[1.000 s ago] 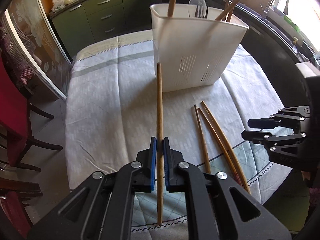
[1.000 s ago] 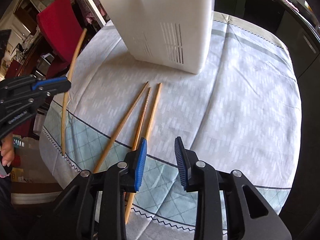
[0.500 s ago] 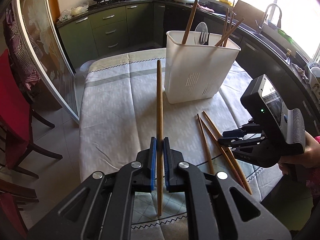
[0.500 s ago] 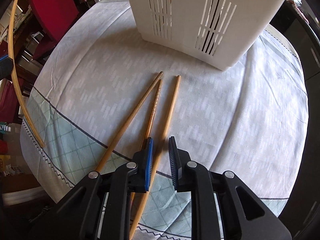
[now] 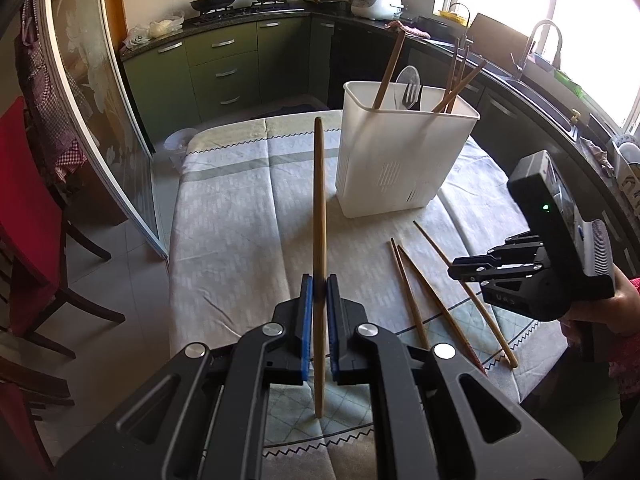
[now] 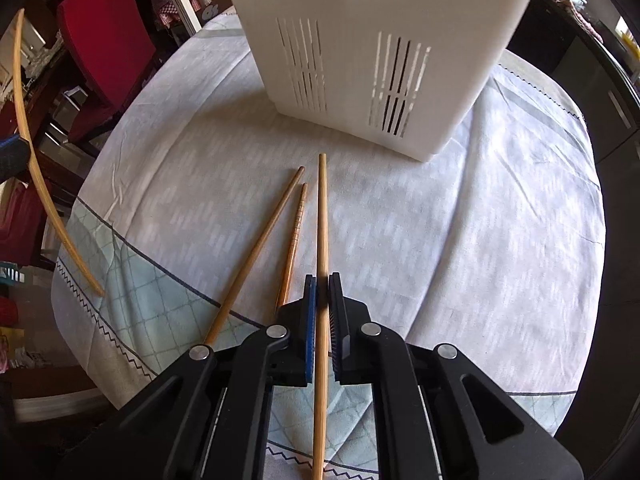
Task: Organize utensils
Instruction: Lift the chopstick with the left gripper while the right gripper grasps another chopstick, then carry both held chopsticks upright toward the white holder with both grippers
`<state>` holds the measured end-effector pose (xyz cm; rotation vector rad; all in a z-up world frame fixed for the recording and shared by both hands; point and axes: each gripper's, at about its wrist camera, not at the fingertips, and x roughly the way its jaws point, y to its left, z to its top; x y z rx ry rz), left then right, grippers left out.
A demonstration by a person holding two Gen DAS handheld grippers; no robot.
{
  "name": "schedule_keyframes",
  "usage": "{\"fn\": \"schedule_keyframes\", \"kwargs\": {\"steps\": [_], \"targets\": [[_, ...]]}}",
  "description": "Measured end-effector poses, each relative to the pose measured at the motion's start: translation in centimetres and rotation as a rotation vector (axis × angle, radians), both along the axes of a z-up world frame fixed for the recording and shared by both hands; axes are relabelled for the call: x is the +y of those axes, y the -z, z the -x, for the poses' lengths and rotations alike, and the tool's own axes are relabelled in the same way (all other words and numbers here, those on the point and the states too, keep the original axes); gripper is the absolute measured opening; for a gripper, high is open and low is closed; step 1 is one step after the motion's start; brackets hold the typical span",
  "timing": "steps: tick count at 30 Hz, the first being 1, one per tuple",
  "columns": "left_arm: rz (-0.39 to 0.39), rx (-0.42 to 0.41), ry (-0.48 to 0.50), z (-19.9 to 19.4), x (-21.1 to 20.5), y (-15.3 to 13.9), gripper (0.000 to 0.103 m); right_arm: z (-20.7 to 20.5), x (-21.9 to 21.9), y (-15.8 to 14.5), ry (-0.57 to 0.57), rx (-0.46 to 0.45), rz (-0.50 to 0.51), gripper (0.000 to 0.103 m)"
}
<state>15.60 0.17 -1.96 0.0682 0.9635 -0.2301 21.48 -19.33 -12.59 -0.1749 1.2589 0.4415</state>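
over a cloth-covered bench (image 5: 240, 208), the left tool (image 5: 319, 292) stands closed on a long wooden chopstick (image 5: 319, 216), pinched near its lower half and raised clear of the cloth. the right tool (image 6: 323, 292), low at the bench's near edge, has its jaws closed around a second chopstick (image 6: 322, 216), whose far tip points at the white slotted utensil holder (image 6: 372, 40). two more chopsticks (image 6: 256, 252) lie loose on the cloth just left of it, while the holder stands at the bench's middle with chopsticks and a slotted spatula (image 5: 409, 88) inside.

Window (image 5: 592, 16) glare, fisheye bending, slight blur
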Motion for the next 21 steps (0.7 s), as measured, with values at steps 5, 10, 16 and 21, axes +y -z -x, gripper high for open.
{"fn": "schedule_keyframes", "kwargs": {"steps": [5, 10, 16, 21], "targets": [[0.015, -0.032, 0.004, 0.3, 0.1, -1.2, 0.007, 1.5, -2.7, -4.2, 0.028, -0.082, -0.092, 0.007], [0.012, -0.053, 0.012, 0.7, -0.1, -2.1, 0.007, 3.5, -4.9, -7.2, 0.047, -0.142, -0.154, 0.007], [0.010, -0.073, 0.020, 1.0, -0.6, -3.0, 0.007, 5.0, -7.0, -8.9, 0.064, -0.176, -0.182, 0.007], [0.008, -0.091, 0.030, 1.2, -1.2, -3.9, 0.007, 5.3, -7.9, -10.0, 0.070, -0.194, -0.208, 0.007]]}}
